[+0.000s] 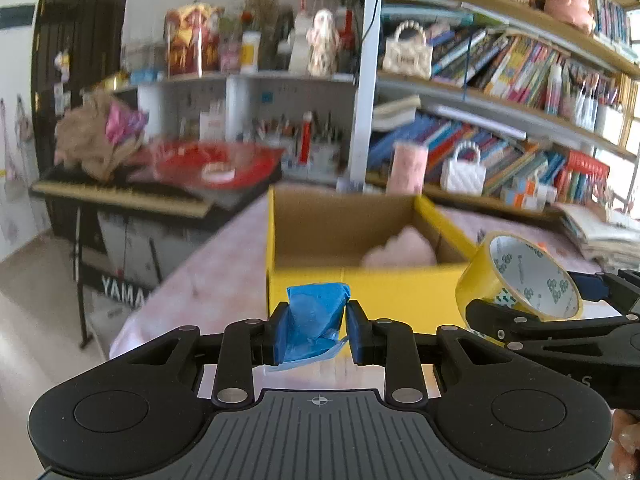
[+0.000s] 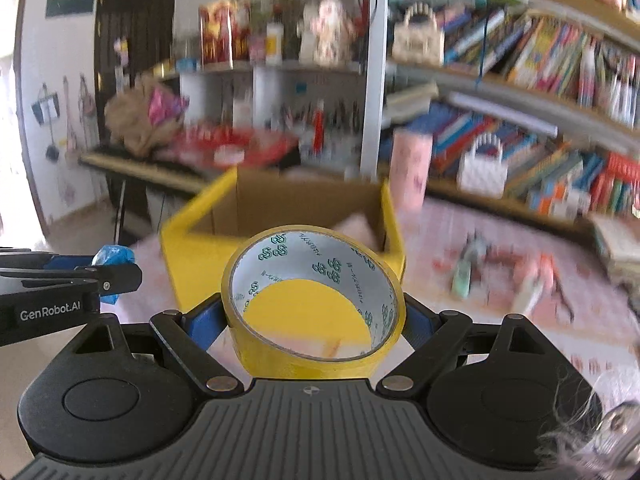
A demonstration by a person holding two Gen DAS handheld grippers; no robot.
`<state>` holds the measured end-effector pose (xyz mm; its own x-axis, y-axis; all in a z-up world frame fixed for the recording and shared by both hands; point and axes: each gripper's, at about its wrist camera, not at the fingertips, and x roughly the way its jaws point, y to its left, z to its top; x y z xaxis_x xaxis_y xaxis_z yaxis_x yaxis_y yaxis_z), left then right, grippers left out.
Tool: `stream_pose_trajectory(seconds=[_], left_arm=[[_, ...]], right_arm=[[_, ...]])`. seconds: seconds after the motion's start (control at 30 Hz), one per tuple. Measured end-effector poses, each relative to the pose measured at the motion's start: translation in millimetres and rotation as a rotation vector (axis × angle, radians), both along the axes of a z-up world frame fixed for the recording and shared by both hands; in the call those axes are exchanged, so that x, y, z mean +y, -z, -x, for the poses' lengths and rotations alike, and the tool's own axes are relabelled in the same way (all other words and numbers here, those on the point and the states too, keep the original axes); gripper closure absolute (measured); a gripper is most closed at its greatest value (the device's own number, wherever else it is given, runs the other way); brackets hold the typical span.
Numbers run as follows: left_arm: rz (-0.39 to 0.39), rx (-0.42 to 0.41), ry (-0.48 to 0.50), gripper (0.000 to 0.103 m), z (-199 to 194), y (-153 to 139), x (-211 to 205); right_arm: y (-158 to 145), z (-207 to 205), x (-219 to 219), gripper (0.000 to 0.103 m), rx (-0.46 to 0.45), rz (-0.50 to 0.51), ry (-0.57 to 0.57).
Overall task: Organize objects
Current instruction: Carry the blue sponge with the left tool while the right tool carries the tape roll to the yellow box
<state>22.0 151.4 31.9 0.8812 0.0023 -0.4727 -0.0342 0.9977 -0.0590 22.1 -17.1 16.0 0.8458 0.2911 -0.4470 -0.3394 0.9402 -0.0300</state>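
We had both loads up off the pink tablecloth (image 2: 460, 232) and facing the open yellow box (image 1: 320, 216): our left gripper (image 1: 314, 330) was pinched narrow on a crumpled blue packet (image 1: 314, 322), and our right gripper (image 2: 316, 312) stood spread wide with its blue pads pressed against the outer sides of a yellow tape roll (image 2: 316, 300), its open core turned toward the camera. The box sat just ahead of both grippers on the table, a soft pink thing (image 1: 400, 252) already lying in its right corner. To finish this carry well, we judged that each hand should clear the near wall of the box before letting go, go in one at a time so the two grippers (they hung close beside each other) would not knock together, and lower the roll toward the free left part of the floor, since dropped on its edge it would likely roll. The packet looked light and crushable, so a gentle release low inside seemed best. Much stayed unclear: motion blur smeared the small items (image 2: 500, 276) farther right on the cloth, so we could not name them; the box's near inside floor was hidden behind its front wall; the packet's lower part was lost between the jaws; and the shelves of books (image 1: 500, 64) behind were only a blur.
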Motion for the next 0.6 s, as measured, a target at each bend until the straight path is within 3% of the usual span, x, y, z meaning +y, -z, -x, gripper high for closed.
stream_pose_trajectory(seconds=[0.17,0.3,0.4,0.6], left_arm=[[-0.02,-0.046,0.01,0.076,-39,-15,-5],[-0.036,-0.045,0.015,0.076,-70,-14,-12],[-0.051,-0.013,0.016,0.075,-94,-6,-18],[-0.115,0.097,0.024,0.075,-141,24,-31]], right_arm=[[-23,-35,-2,0.015,-0.104,-0.031,-0.002],[-35,-75,-6,0.015,-0.112,-0.059,-0.004],[-39,-106,-7,0.015,-0.088,-0.077,-0.023],[-33,-171,8,0.015,0.051,-0.11,-0.071]])
